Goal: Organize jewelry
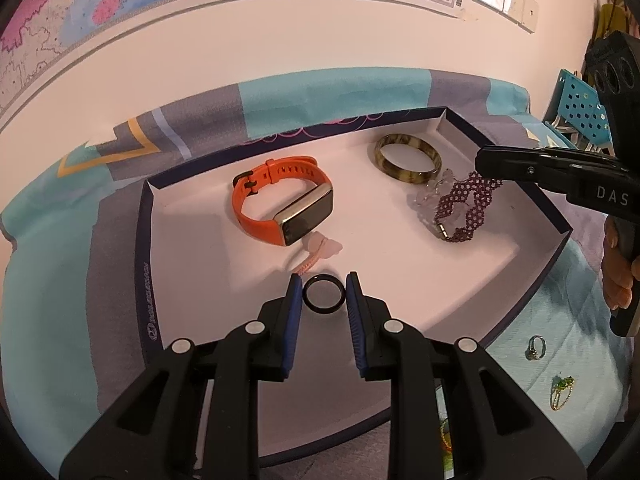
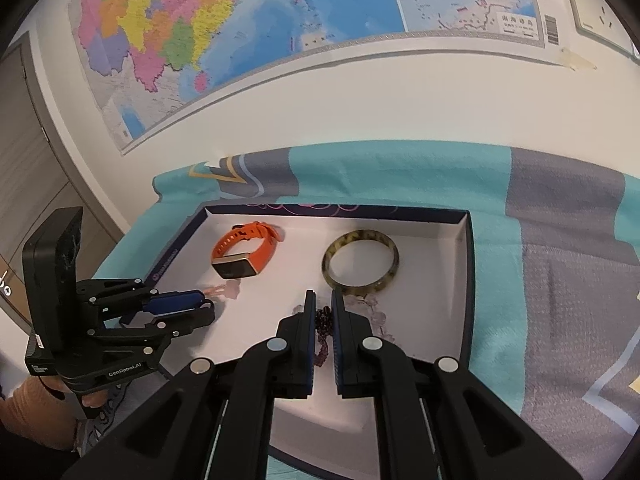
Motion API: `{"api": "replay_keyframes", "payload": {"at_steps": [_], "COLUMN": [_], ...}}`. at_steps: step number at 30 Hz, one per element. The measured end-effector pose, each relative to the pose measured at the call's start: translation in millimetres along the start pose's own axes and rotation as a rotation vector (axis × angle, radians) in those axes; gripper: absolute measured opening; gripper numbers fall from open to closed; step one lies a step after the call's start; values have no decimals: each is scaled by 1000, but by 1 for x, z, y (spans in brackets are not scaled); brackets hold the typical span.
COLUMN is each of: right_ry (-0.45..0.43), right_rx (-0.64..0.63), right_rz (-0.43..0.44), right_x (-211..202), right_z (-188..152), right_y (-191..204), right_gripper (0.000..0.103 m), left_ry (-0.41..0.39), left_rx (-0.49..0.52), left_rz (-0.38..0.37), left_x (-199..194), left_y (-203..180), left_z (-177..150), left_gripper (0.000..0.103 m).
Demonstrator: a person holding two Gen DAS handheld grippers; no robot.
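Black ring (image 1: 323,291): left gripper (image 1: 323,294) is pinching it edgewise over the tray (image 1: 400,280) floor (right gripper (image 2: 323,312) is clamping the purple beaded bracelet (image 2: 323,320), farther right).

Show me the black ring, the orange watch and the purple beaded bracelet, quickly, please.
black ring (image 1: 323,292): left wrist view, on its near rim between the blue pads.
orange watch (image 1: 308,216): left wrist view, on the dark screen.
purple beaded bracelet (image 1: 466,210): left wrist view, on the beaded band inside the tray.

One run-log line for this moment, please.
left claw: shut on black ring | right claw: shut on purple beaded bracelet | both over tray
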State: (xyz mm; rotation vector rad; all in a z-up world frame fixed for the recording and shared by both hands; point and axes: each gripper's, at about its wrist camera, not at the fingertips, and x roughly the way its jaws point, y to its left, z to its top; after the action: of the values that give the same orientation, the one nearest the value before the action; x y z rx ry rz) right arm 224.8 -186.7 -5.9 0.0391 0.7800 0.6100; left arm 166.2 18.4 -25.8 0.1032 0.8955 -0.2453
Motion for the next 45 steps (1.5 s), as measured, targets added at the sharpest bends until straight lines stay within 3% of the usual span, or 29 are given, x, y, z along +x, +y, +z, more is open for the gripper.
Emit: {"api": "replay_keyframes", "payload": {"at_steps": [12,18,25,31,37,45], "right_ry": [17,-1,-29,-36,-19,67], "right_rx": [21,12,-50,-135,-171,-182], "right_rz": [-49,-63,-57,-27,-8,-9], "right_x": [8,1,-27,-55,-69,-72], "right_z": [-2,-2,-12,-30,-57,-99], "right_y": [-8,-6,10,33,47,53], "right_gripper": [10,17,30,33,36,38], "left_ry": [-14,-60,-143,-191,-182,-129], "left_rx": [-9,-23,-18,0,5,16], "left_rz": [4,15,25,10,-18,-68], "left_x": [-3,-21,-60,-89,-99,-92], "left_y": [1,3,3,-3,-11,-27], "left_z": [1,2,-11,-31,-55,-83], "left_gripper": [24,39,47,50,51,51]}}
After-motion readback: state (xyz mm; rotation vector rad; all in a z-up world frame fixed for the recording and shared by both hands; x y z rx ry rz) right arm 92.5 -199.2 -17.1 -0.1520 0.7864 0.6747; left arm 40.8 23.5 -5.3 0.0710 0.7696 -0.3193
